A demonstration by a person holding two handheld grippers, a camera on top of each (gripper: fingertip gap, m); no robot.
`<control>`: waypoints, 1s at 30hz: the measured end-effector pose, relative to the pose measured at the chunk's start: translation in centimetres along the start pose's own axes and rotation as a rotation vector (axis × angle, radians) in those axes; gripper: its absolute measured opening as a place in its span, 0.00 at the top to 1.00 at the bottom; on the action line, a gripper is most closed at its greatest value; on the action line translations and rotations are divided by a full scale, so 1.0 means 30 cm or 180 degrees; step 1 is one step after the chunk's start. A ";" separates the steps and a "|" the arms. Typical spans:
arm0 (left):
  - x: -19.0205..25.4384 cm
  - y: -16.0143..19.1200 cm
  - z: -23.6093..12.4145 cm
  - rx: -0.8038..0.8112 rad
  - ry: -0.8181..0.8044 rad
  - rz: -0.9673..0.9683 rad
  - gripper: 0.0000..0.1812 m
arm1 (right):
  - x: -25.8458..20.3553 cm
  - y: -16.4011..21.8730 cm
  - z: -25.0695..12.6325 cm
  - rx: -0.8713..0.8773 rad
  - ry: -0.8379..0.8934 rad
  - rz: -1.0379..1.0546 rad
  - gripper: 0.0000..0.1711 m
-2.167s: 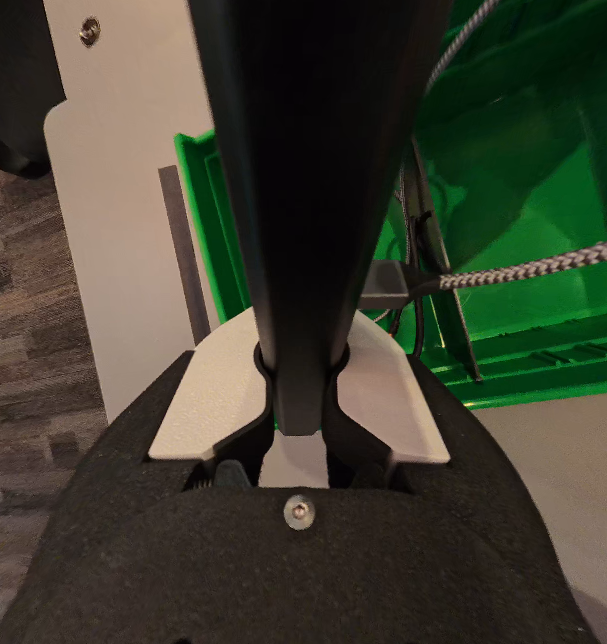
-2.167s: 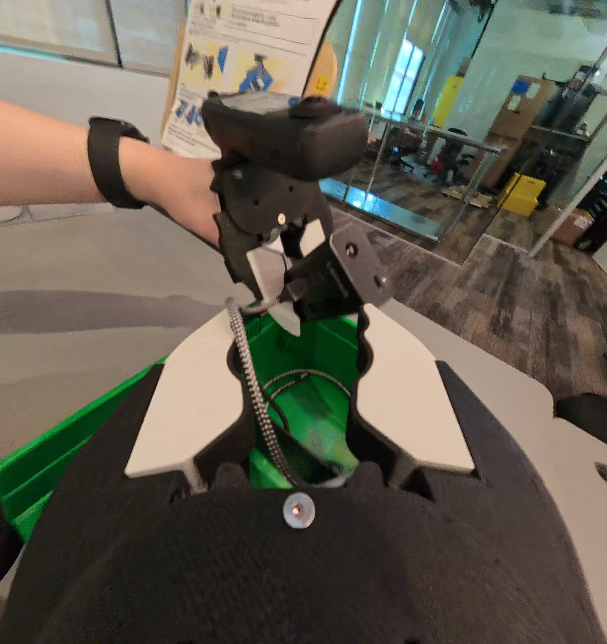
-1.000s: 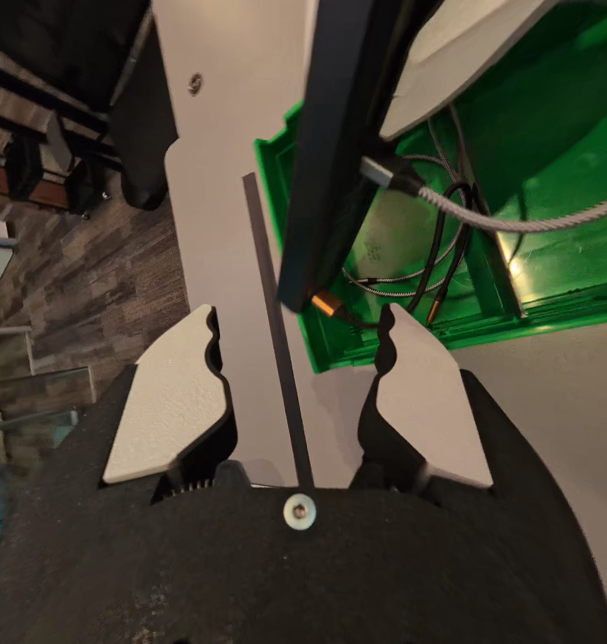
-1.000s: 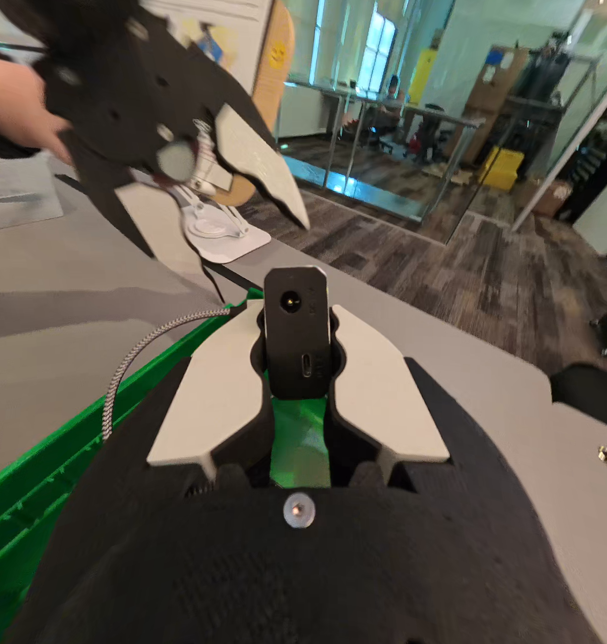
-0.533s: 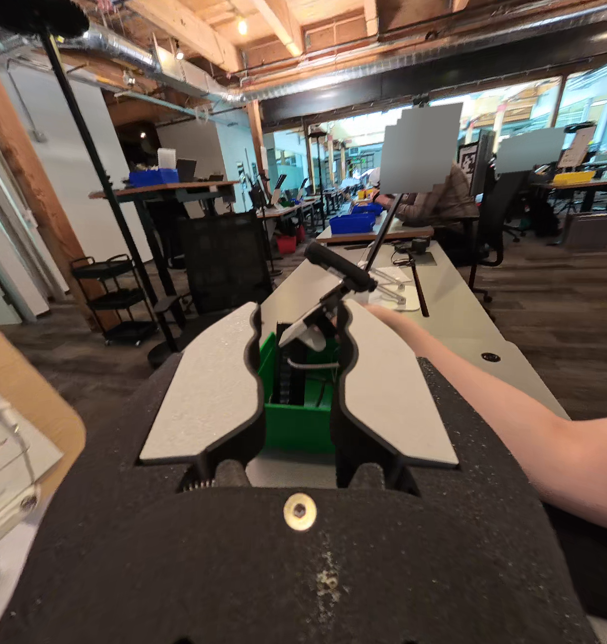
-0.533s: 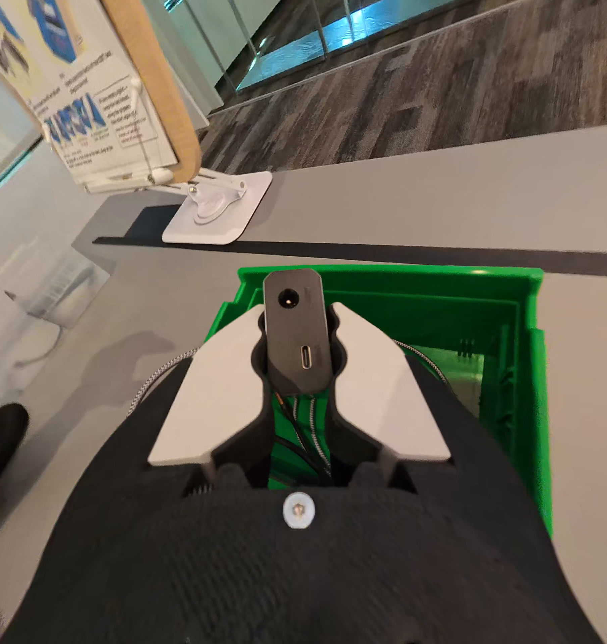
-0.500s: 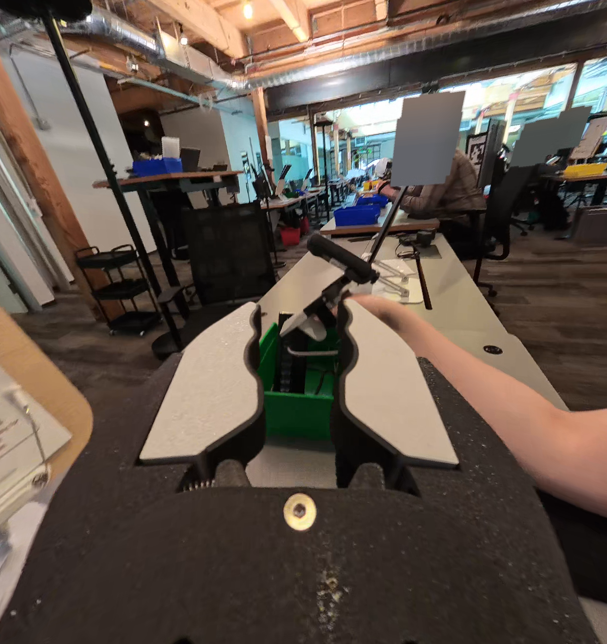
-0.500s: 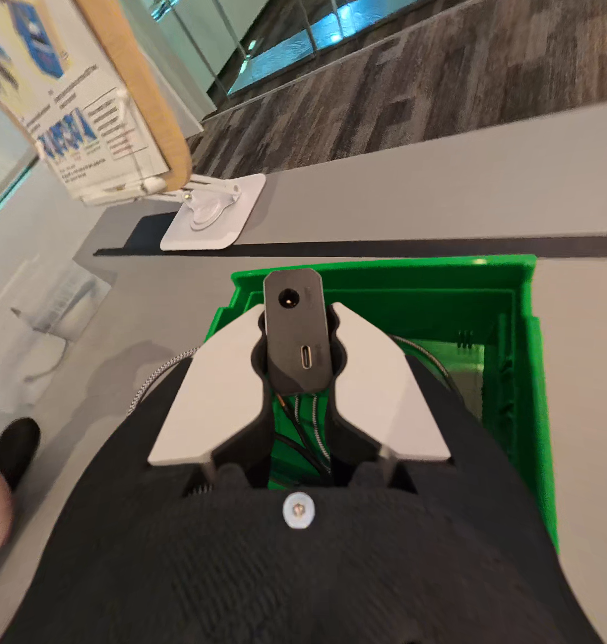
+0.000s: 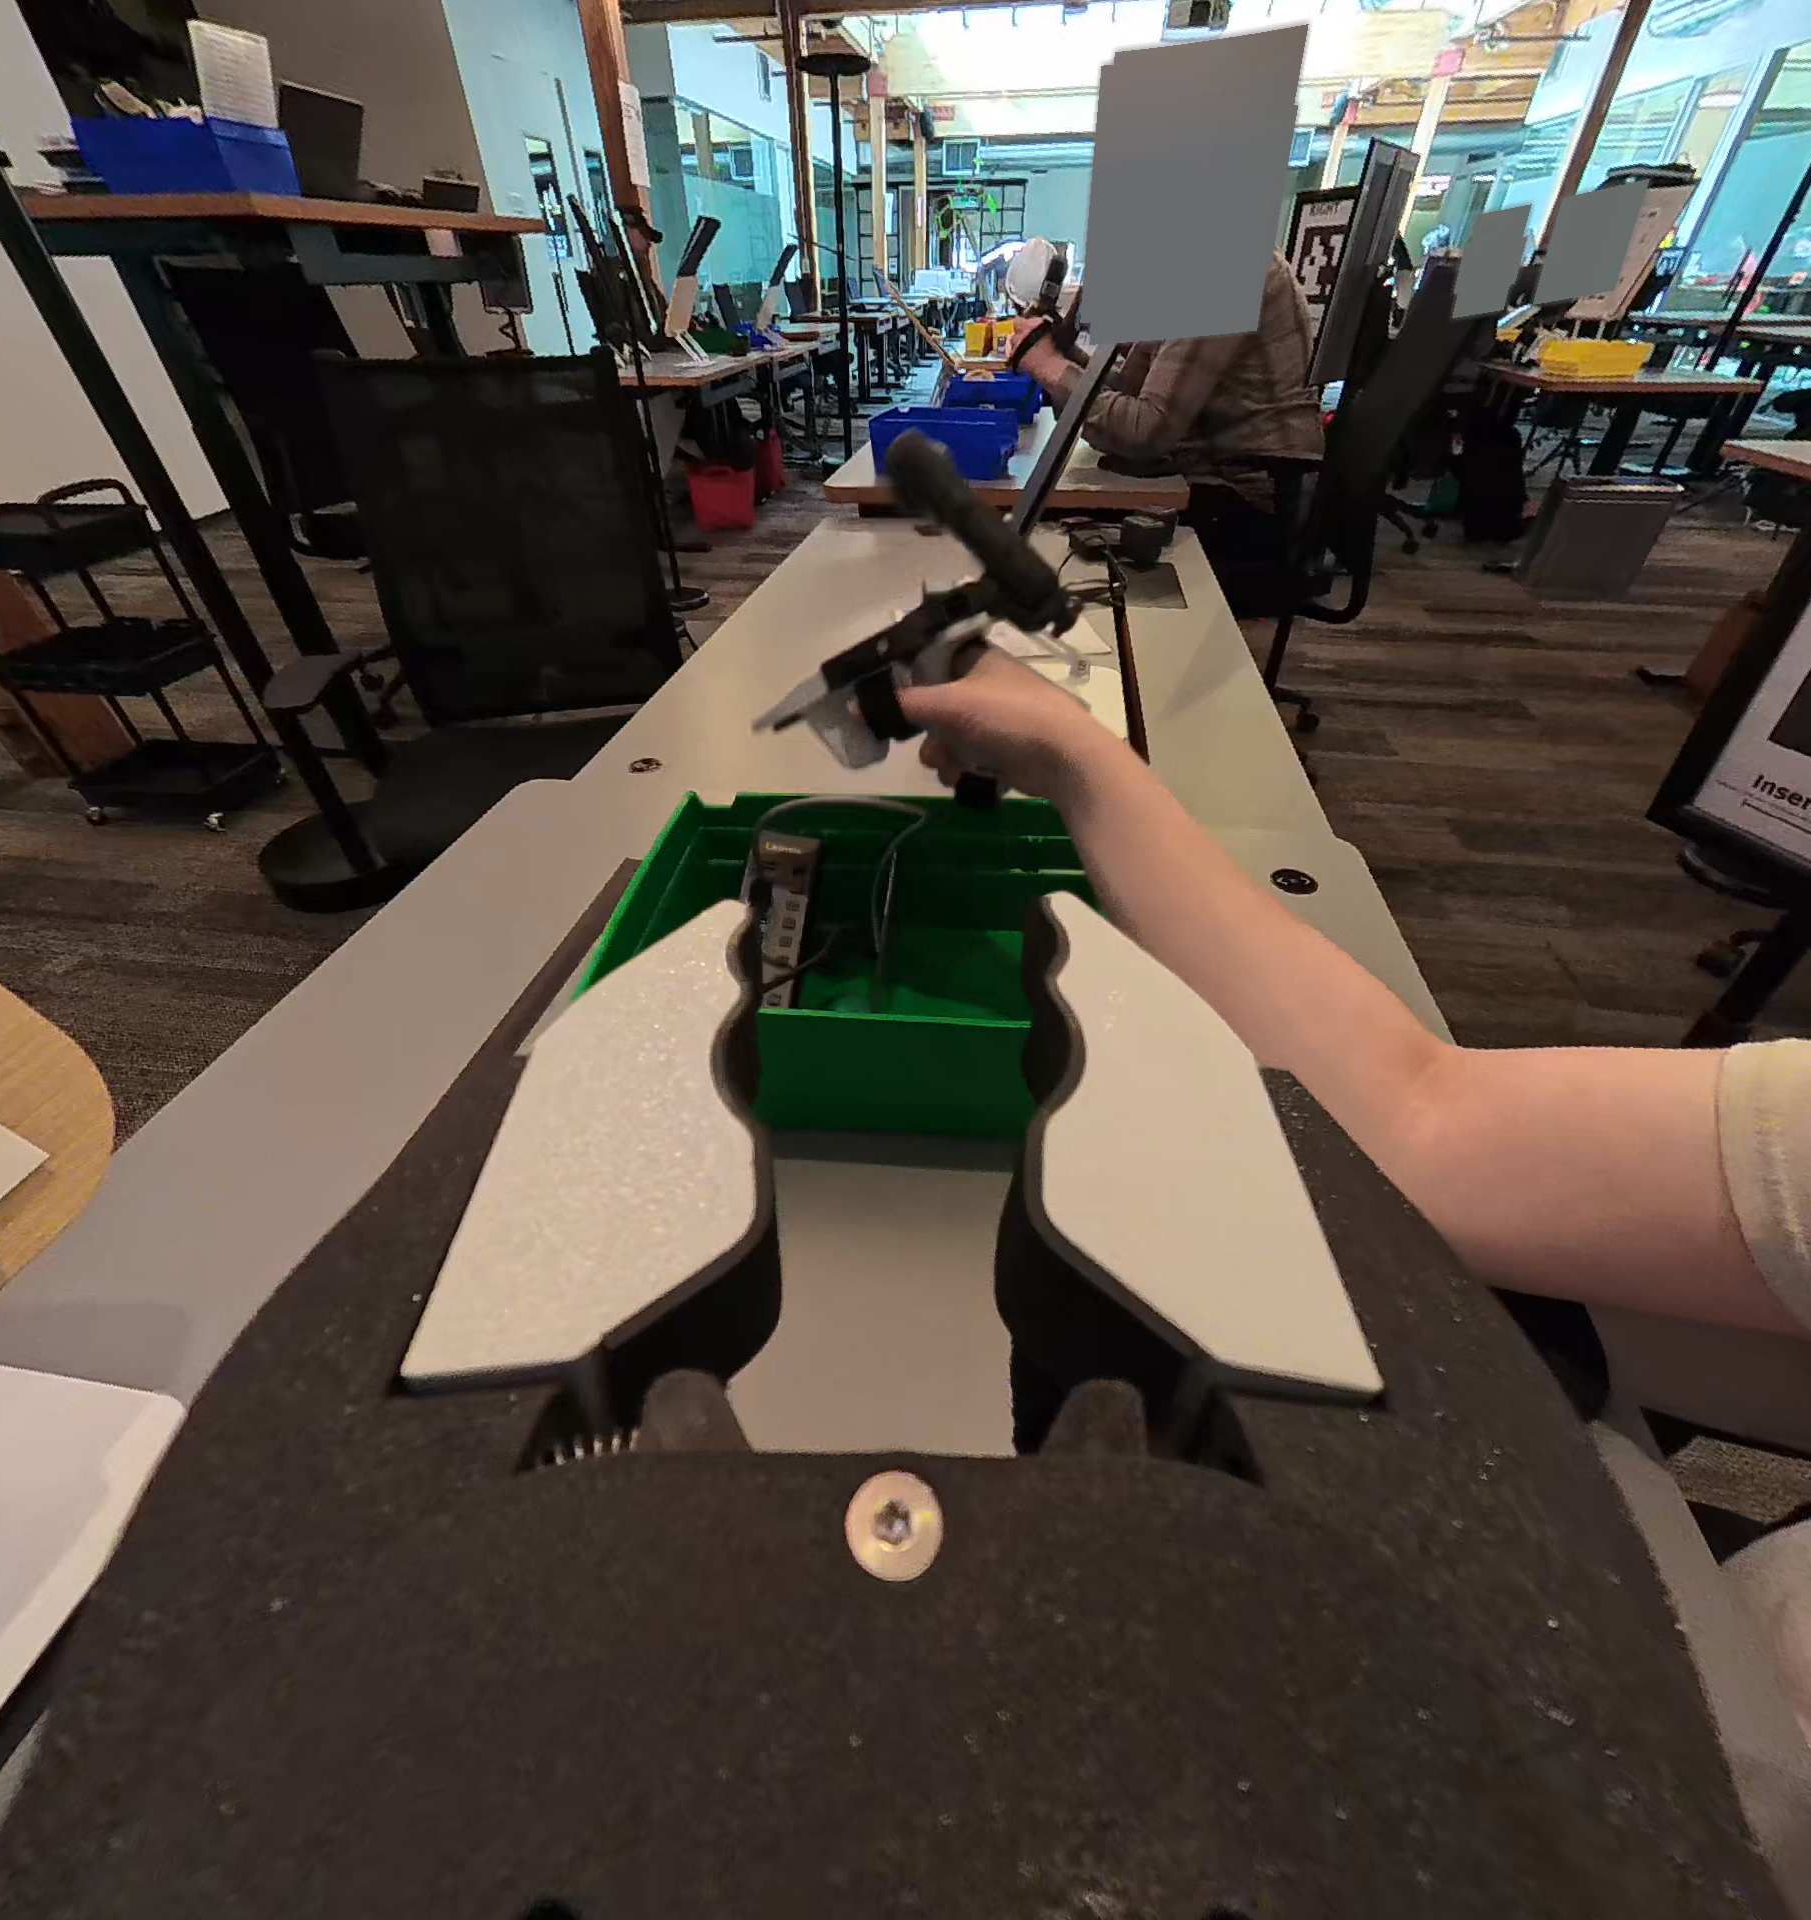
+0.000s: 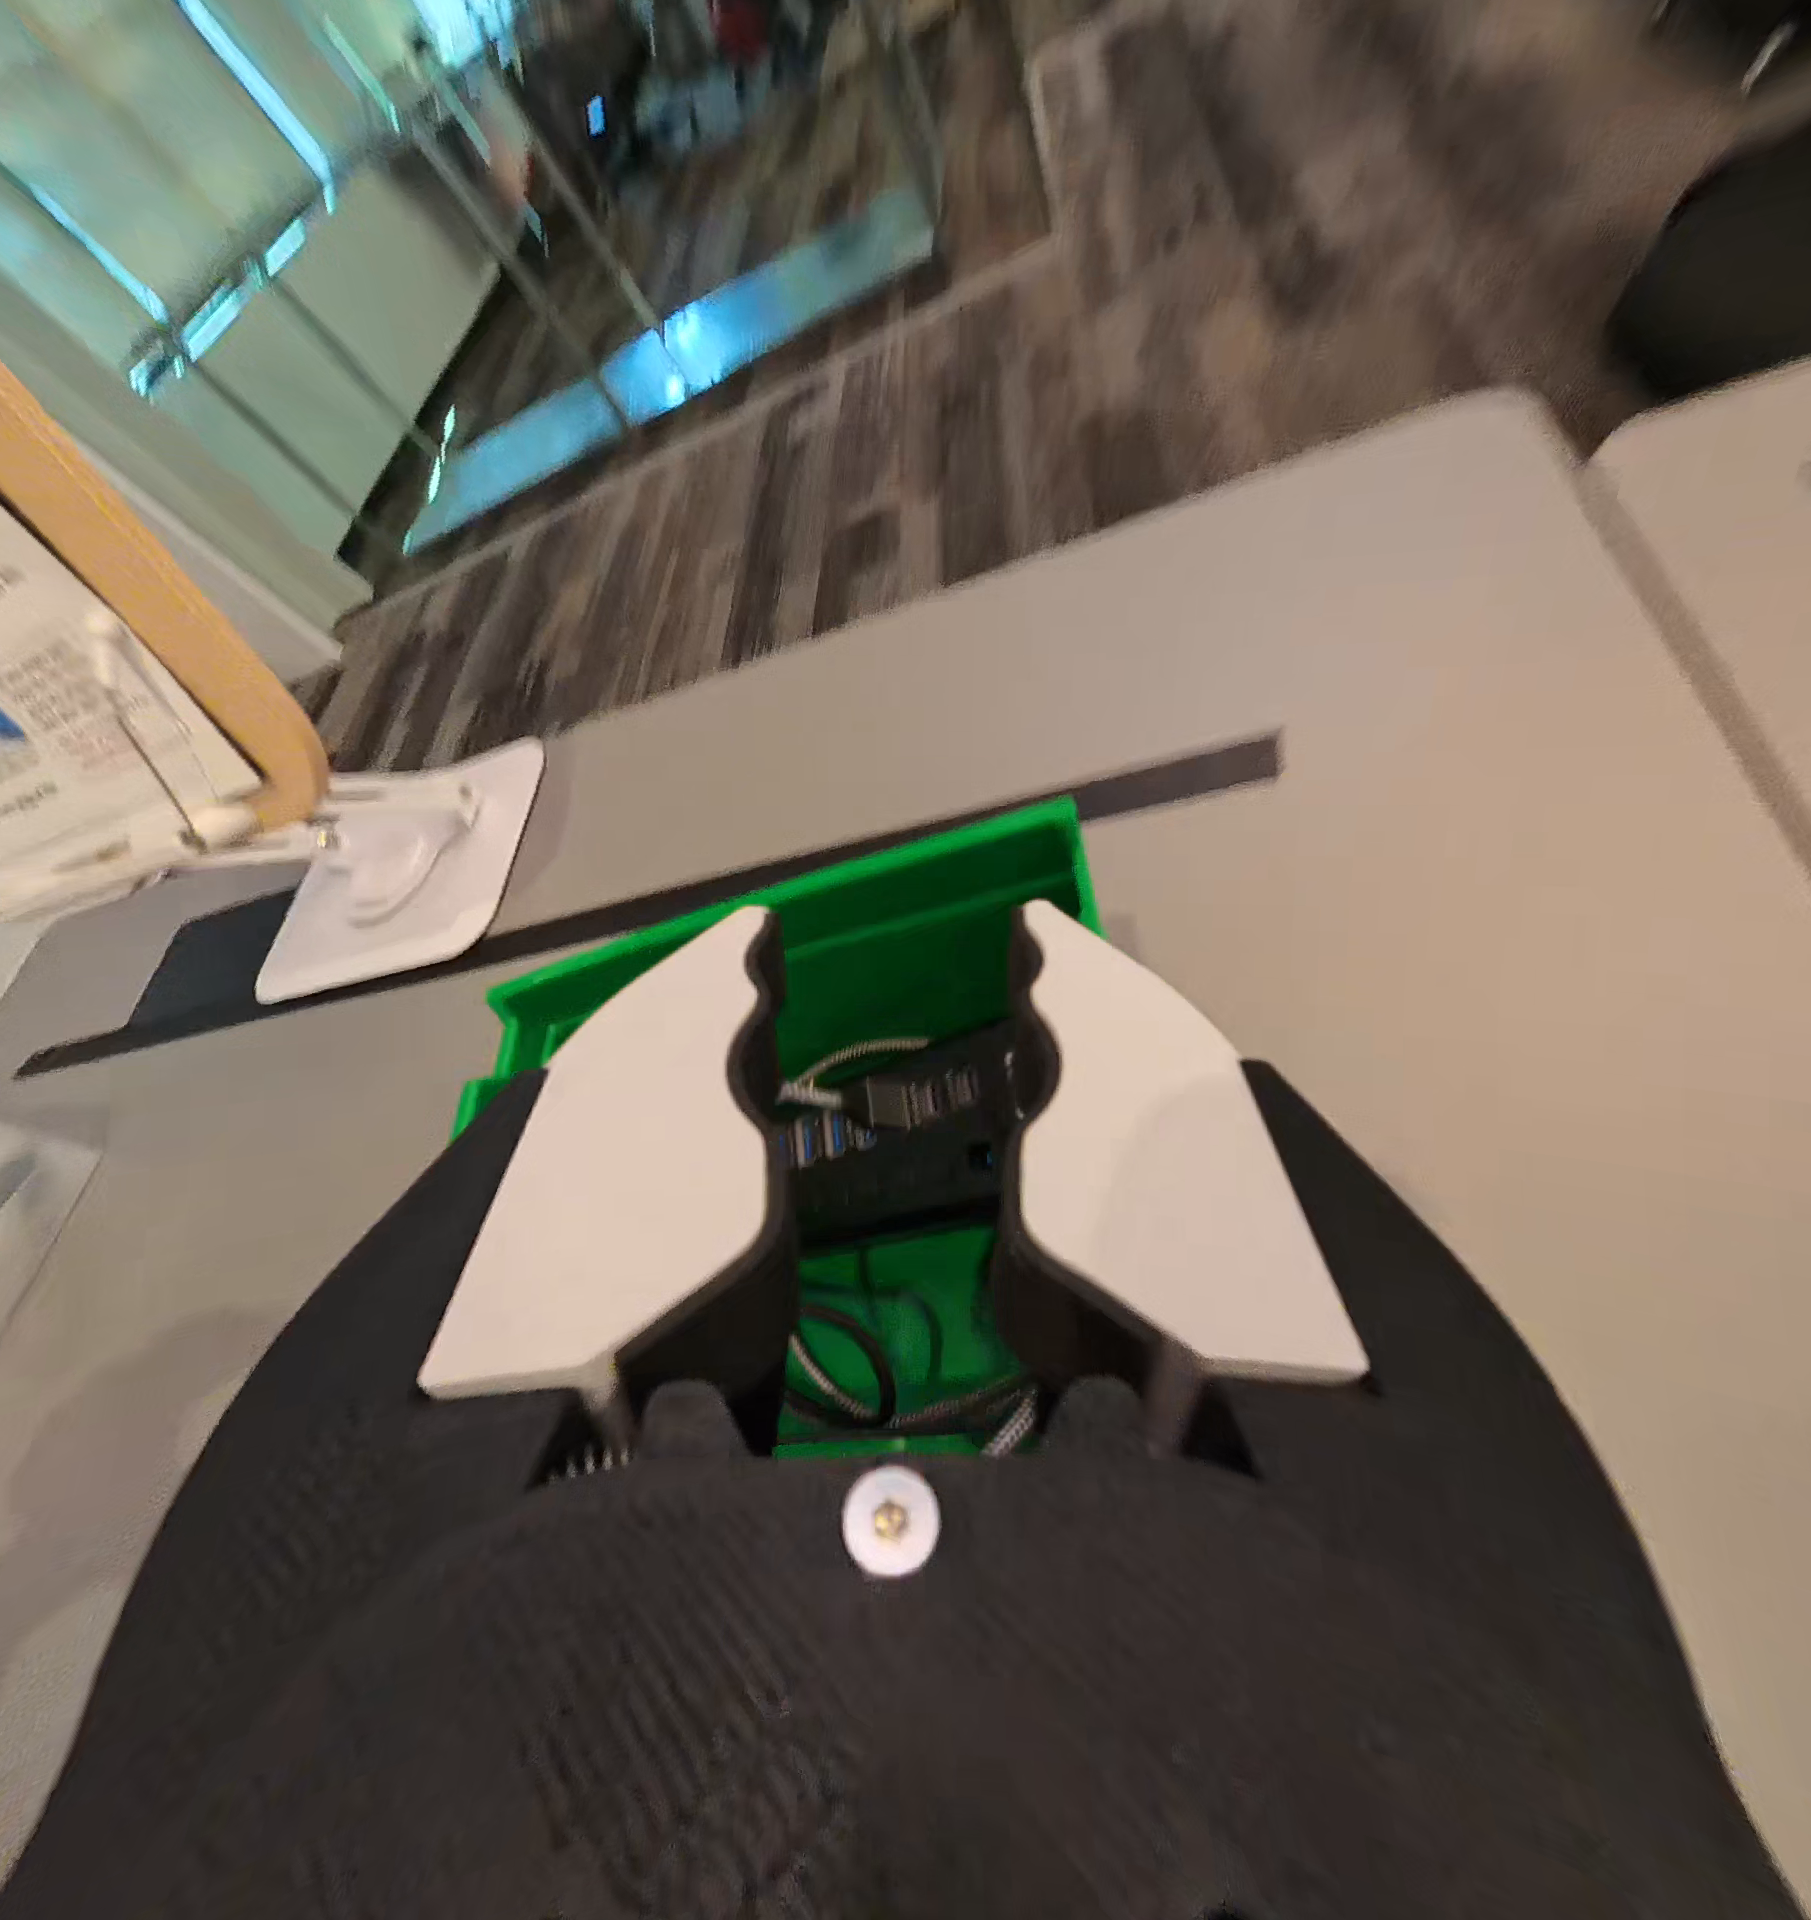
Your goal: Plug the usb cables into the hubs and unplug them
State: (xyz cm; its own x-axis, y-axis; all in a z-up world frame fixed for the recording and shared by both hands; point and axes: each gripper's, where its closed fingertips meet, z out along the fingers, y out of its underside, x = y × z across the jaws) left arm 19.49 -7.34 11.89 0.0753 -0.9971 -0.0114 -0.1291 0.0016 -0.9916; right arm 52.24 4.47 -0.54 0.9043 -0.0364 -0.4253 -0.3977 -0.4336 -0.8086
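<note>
- Hub lies in the green bin, a braided cable plugged into its top face.
- Right gripper released, empty, directly above the hub and nearer to it.
- Hub's long axis runs across the gap between the jaws.
- Left gripper released, empty, well back from the bin, level with the table.

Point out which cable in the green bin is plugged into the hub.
The grey braided cable, its plug in the black hub; the other cables lie loose in the green bin.
</note>
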 end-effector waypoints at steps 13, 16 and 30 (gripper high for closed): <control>-0.085 0.001 -0.193 -0.0425 -0.1016 -0.0322 0.64 | -0.095 -0.063 -0.390 0.0319 0.0218 -0.0633 0.77; -0.023 0.002 -0.313 -0.0511 -0.1272 -0.0586 0.64 | -0.030 0.123 -0.351 -0.0657 0.0268 -0.0813 0.73; 0.087 -0.021 -0.643 -0.0340 -0.2370 -0.0490 0.63 | 0.232 0.431 -0.341 -0.1820 0.0729 0.0350 0.96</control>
State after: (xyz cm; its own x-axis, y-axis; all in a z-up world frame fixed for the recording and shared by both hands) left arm 0.69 -11.42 14.97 0.7414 -0.6711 0.0046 -0.1553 -0.1782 -0.9717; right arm 54.98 -10.60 -9.81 0.8984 -0.2727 -0.3444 -0.4016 -0.8274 -0.3926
